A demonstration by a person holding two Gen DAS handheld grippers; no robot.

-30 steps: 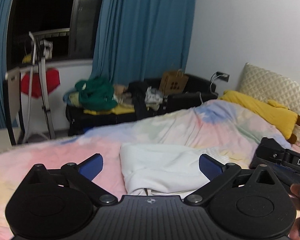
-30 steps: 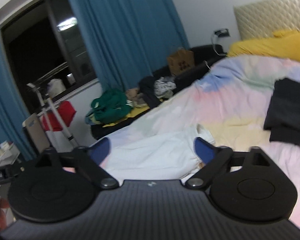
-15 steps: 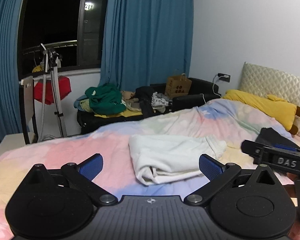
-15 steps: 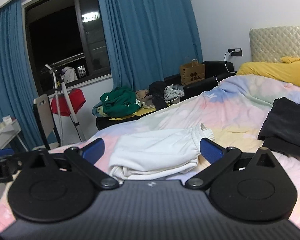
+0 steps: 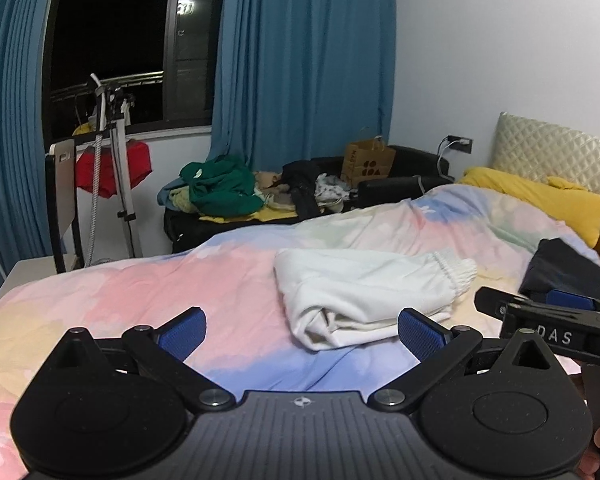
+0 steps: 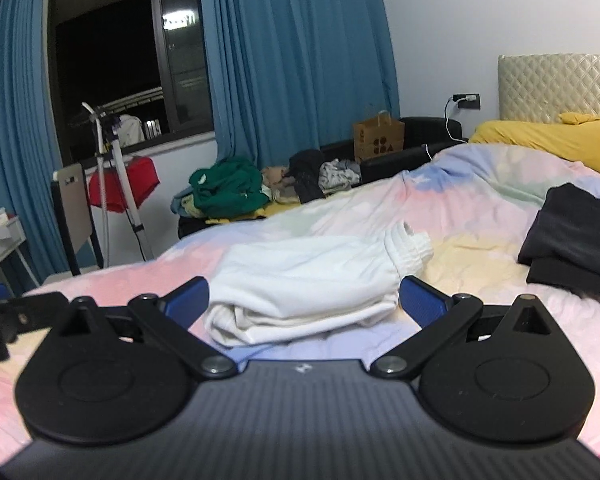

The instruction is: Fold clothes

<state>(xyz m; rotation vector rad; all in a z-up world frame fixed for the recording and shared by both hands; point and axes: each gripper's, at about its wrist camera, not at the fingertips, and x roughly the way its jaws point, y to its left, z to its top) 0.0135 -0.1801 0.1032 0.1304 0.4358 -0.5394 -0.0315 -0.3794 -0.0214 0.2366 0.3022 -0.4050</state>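
Note:
A folded white garment (image 5: 364, 292) (image 6: 308, 284) with an elastic cuff at its right end lies on the pastel bedspread (image 5: 180, 280) (image 6: 472, 208). My left gripper (image 5: 300, 330) is open and held back from the garment, nothing between its blue pads. My right gripper (image 6: 304, 300) is also open, hovering just in front of the garment's near folded edge. In the left wrist view the right gripper's body (image 5: 556, 320) shows at the right edge with part of a hand below it. A folded black garment (image 5: 568, 268) (image 6: 576, 236) lies on the bed to the right.
A yellow pillow (image 5: 540, 200) and quilted headboard (image 5: 556, 156) are at the far right. Beyond the bed a black sofa (image 5: 380, 196) carries a green garment (image 5: 220, 188), other clothes and a paper bag (image 5: 368, 162). A tripod (image 5: 112, 168), a chair (image 5: 62, 200) and blue curtains stand left.
Both grippers have pulled back and risen from the white garment, which now lies free and farther off on the bed. Both remain open.

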